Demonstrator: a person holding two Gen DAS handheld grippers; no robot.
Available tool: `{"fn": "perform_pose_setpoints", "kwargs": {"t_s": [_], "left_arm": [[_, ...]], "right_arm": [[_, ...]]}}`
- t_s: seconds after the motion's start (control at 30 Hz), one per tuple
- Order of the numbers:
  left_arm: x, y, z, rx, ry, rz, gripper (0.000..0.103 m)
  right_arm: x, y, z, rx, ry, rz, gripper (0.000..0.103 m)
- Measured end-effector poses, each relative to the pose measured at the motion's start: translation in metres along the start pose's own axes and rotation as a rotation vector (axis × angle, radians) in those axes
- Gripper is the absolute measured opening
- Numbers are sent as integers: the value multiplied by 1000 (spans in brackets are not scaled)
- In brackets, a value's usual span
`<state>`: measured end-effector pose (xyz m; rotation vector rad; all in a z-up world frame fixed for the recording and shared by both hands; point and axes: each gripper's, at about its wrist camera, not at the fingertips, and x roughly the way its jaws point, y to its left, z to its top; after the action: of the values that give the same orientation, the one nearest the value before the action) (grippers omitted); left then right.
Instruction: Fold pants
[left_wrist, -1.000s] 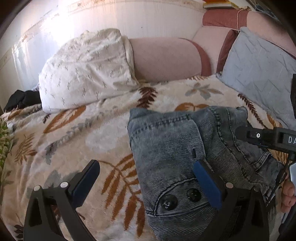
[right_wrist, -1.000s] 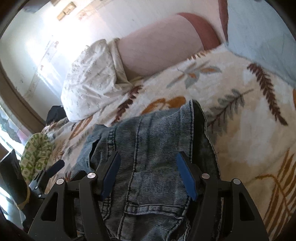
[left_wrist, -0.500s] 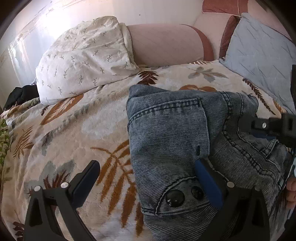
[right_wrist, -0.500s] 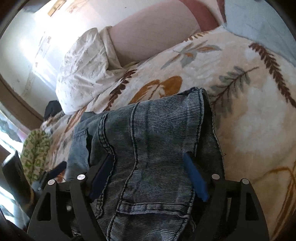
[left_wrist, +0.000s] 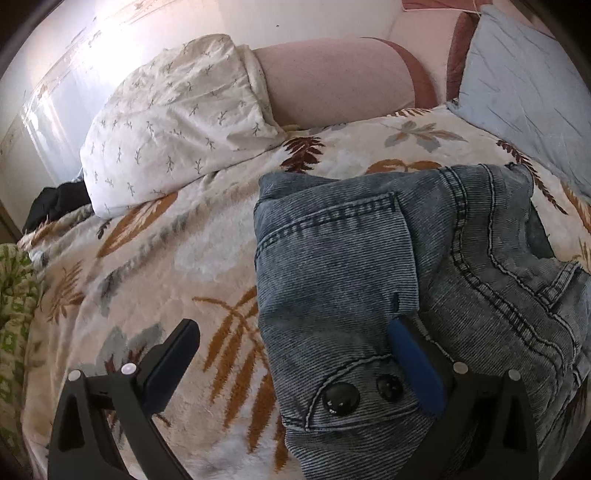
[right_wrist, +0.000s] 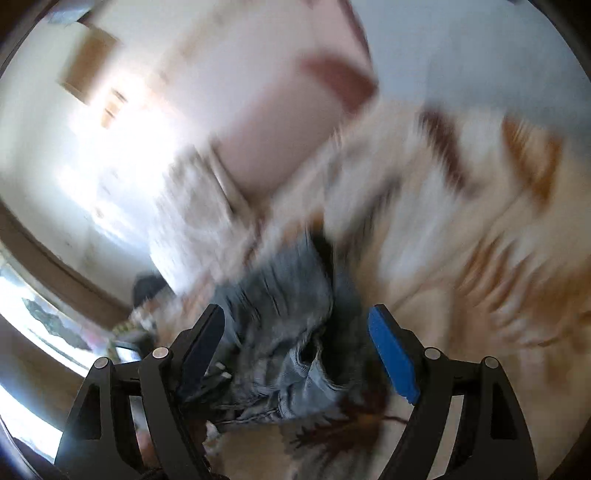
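Here, folded denim pants (left_wrist: 388, 288) bunched on the leaf-print blanket (left_wrist: 177, 258).

You see one pair of jeans (left_wrist: 388, 280), folded, on one leaf-print blanket (left_wrist: 147, 258). Two dark buttons (left_wrist: 341, 398) on denim. Three pillows: one white sprigged pillow (left_wrist: 173, 122), one pink bolster (left_wrist: 332, 81), one pale blue pillow (left_wrist: 524, 92). You hold two grippers, left gripper (left_wrist: 291, 332) and right gripper (right_wrist: 297, 317).
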<state>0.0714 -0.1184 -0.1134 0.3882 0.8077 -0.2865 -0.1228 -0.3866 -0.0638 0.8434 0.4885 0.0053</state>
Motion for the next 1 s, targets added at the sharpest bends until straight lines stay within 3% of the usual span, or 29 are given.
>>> {"fn": "perform_pose_setpoints", "kwargs": {"t_s": [0.1,0.17,0.3,0.37,0.5,0.63,0.73,0.87,1.0], "left_arm": [[-4,-10,4,42,10,66,103],[-7,-19,9,82,29,126,103],[-27,-18,24,33,115,177,103],[-51,-16,29,0,81,153,103],[-108,-19,39,-12,-64,149,103],[-163,-36,49,14,-180,44,103],[-194,-56,54,62,-262,-16,103],[-230,-84,56,115,-342,-105,103],[-263,-98,47,163,-402,-190,103]], "right_arm": [[-72,-11,8,18,-158,47,83],[-117,-21,13,16,-235,30,84],[-190,-39,22,70,-367,13,86],[-209,-37,26,90,-395,16,86],[-217,-6,24,24,-379,18,86],[-228,27,13,-79,-341,-56,86],[-261,46,5,-138,-360,-111,86],[-333,70,-7,-223,-458,-253,86],[-397,92,-7,-211,-596,-321,88]]}}
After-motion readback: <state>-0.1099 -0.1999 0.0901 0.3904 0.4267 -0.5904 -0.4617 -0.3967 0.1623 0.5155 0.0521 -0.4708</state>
